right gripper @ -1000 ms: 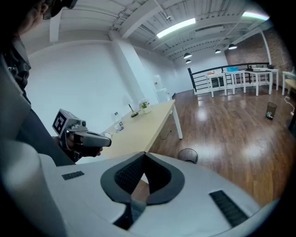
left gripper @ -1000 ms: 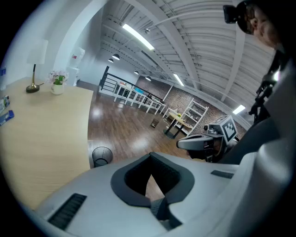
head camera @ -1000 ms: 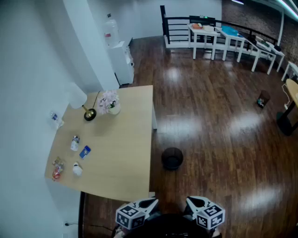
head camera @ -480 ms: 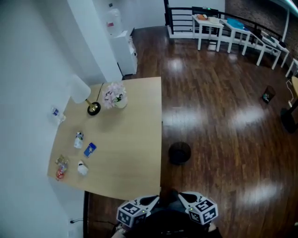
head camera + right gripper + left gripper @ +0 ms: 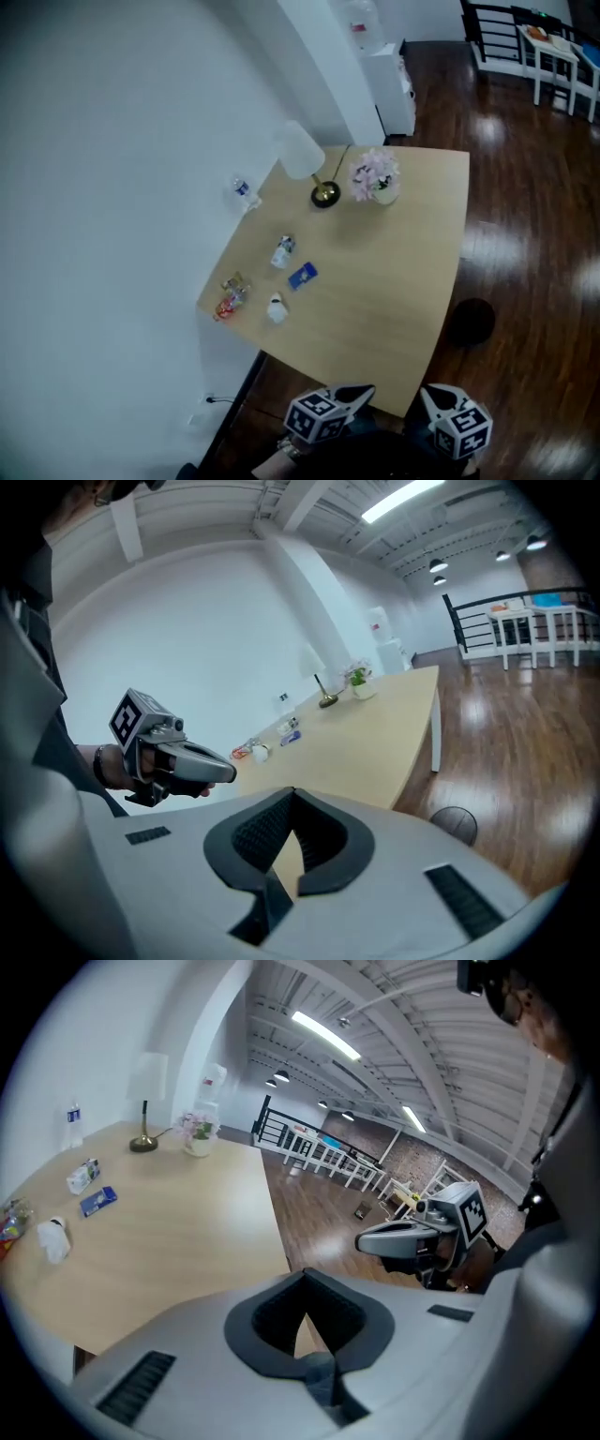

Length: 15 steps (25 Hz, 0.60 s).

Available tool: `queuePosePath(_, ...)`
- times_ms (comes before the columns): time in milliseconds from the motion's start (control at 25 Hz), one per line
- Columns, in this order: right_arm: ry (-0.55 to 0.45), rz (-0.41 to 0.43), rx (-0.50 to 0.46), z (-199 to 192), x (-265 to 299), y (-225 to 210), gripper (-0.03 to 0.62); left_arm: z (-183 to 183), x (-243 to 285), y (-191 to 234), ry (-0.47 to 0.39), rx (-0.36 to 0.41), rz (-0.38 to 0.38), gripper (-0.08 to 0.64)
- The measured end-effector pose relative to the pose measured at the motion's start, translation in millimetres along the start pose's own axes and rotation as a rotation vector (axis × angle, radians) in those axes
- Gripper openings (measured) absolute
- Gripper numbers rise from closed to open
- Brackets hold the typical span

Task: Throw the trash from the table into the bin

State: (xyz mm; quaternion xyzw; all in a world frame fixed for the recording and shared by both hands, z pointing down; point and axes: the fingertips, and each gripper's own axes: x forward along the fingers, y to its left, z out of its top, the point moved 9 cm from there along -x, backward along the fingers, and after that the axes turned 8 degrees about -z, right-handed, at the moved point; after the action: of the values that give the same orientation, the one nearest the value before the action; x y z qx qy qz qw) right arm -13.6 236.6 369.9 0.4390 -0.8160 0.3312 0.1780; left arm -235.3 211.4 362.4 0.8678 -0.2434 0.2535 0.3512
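Observation:
Several pieces of trash lie near the wall side of the pale wooden table (image 5: 375, 281): a crushed can (image 5: 283, 250), a blue packet (image 5: 302, 276), a white crumpled wad (image 5: 276, 308) and a red-and-clear wrapper (image 5: 229, 299). The round black bin (image 5: 472, 320) stands on the floor off the table's right edge. My left gripper (image 5: 330, 413) and right gripper (image 5: 457, 427) hover side by side just short of the near table corner. Both are shut with nothing in them. In the left gripper view the wad (image 5: 53, 1238) and packet (image 5: 98, 1201) lie far ahead on the left.
At the table's far end stand a small water bottle (image 5: 242, 190), a white lamp (image 5: 302, 153) and a pot of pink flowers (image 5: 375, 178). A white wall runs along the table's left side. Dark wood floor (image 5: 534, 281) lies to the right. A water dispenser (image 5: 389, 75) stands behind.
The view has swung left, so the table and bin now sit further right in the picture. Both grippers have shifted right along the bottom edge, still shut and held together.

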Motion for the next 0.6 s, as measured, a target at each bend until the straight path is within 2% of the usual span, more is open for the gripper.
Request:
queuePosePath(160, 0.021, 0.006, -0.083, 17.3, 34.0, 26.9, 0.006, -3.5, -14.5, 40.9, -0.042, -0.01, -0.007, 0.003)
queuePosePath(280, 0.041, -0.024, -0.098, 25.3, 67.1, 51.3, 0.006, -9.4, -44.9, 80.0, -0.061, -0.004, 0.007, 0.002)
queuePosePath(400, 0.055, -0.019, -0.069, 37.8, 101.2, 89.0, 0.006, -14.9, -93.2, 130.8, -0.087, 0.006, 0.065, 0.003)
queuePosePath(600, 0.094, -0.044, -0.085, 50.2, 162.9, 133.5, 0.006, -34.9, -170.9, 236.1, -0.117, -0.024, 0.2, 0.002)
